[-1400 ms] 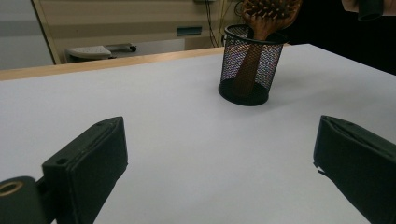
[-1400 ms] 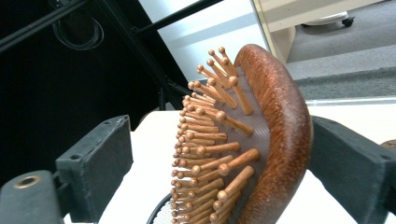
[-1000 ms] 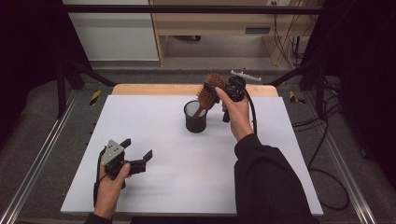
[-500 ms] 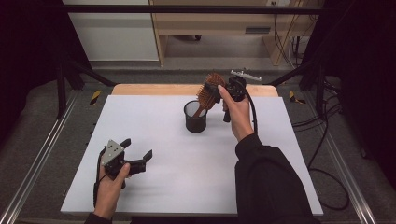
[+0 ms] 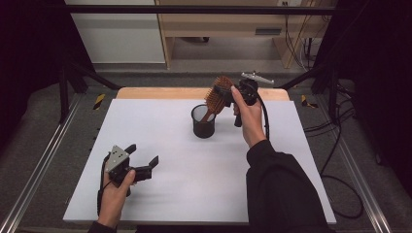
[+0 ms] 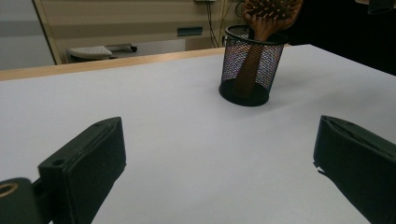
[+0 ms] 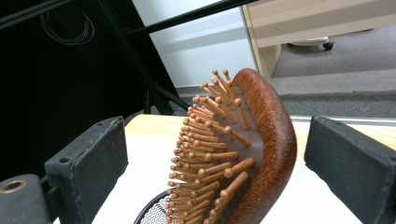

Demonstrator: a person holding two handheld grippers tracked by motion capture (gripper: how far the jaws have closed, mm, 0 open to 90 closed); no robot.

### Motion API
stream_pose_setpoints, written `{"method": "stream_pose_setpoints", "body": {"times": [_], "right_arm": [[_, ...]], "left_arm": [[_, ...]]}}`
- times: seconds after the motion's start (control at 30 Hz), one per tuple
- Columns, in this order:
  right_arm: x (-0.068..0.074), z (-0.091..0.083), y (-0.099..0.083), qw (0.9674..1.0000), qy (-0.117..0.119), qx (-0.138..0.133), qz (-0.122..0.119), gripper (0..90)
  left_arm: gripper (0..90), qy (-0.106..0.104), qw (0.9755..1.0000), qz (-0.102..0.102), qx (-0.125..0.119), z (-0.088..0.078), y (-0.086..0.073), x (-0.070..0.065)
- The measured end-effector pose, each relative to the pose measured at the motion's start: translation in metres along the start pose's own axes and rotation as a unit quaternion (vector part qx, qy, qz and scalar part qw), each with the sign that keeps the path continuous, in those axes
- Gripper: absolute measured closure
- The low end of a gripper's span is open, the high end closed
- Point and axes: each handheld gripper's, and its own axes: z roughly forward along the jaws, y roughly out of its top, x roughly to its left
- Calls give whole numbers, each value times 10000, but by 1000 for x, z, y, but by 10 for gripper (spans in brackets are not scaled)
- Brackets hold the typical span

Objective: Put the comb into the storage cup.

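Observation:
A brown wooden hairbrush [image 5: 217, 98] stands tilted in a black mesh cup [image 5: 203, 122] at the back middle of the white table, handle down inside the cup. My right gripper [image 5: 228, 95] is up at the brush head, open, its jaws on either side of the head [image 7: 261, 154] with gaps on both sides. The cup's rim [image 7: 152, 212] shows just below the bristles. My left gripper [image 5: 143, 154] rests open near the front left of the table with nothing between its jaws. It faces the cup [image 6: 250, 65] and the brush [image 6: 268, 14] from well back.
The white tabletop [image 5: 194, 184] has a wooden strip [image 5: 165, 93] along its far edge. Black frame bars and cables stand around the table, and a cabinet [image 5: 218, 24] lies beyond it. The right gripper's cable [image 5: 265, 116] trails over the person's hand.

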Motion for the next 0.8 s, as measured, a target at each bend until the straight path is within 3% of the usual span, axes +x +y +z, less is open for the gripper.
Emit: {"method": "stream_pose_setpoints", "body": {"times": [0.8], "right_arm": [[1, -15, 8, 9994, -2, -340, -85, 89]], "left_arm": [[25, -4, 10000, 2, 2, 0, 0, 0]]}}
